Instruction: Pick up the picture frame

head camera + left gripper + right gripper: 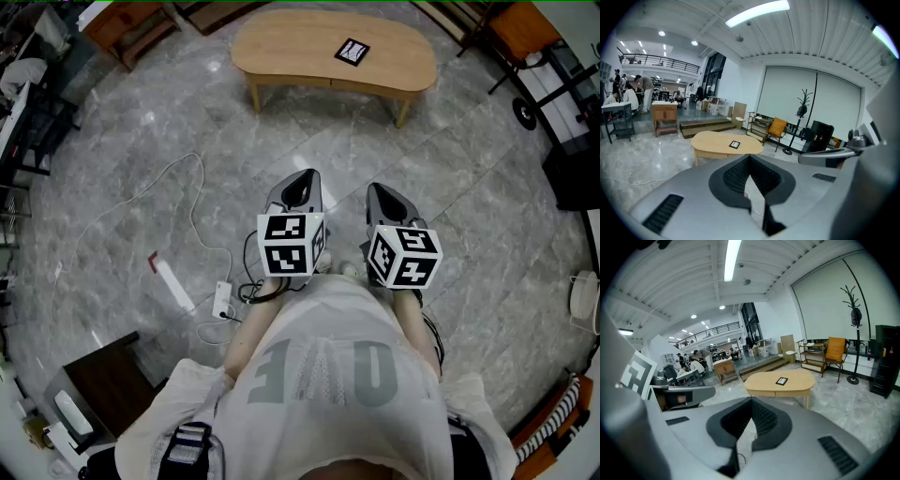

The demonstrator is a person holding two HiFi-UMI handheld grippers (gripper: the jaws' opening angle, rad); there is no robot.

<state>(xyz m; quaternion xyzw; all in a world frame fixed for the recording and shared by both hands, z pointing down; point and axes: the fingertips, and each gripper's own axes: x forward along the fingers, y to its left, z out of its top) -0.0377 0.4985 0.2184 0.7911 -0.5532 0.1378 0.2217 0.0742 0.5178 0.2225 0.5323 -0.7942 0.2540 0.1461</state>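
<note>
Picture frame: a small dark frame [352, 52] with a pale centre lay flat on the far table, a little right of the table's middle and well apart from both grippers.

Table: a pale wooden oval table [281, 47] stood on the far side of the grey marble floor [450, 187]. Its top was otherwise bare, which would leave the frame open to a reach from the near edge.

Left gripper: the left gripper [300, 185] was held close in front of the person's body and tipped slightly downward. Its jaws were together with nothing between them, and its own view looked over them at the table and frame.

Right gripper: the right gripper [382, 197] was just beside the left one at the same downward tilt. Its jaws were also closed and empty, and its view was lined up on the frame.

Likely reason for the hold: with nothing within reach, both tools seemed to be simply carried, tucked near the chest and aimed at the goal.

Task stage: judged as not started, since the open floor between the person and the table had to be crossed first.

Floor clutter: a white cable and power strip [222, 300] lay near and to the left, off the straight line to the table.
</note>
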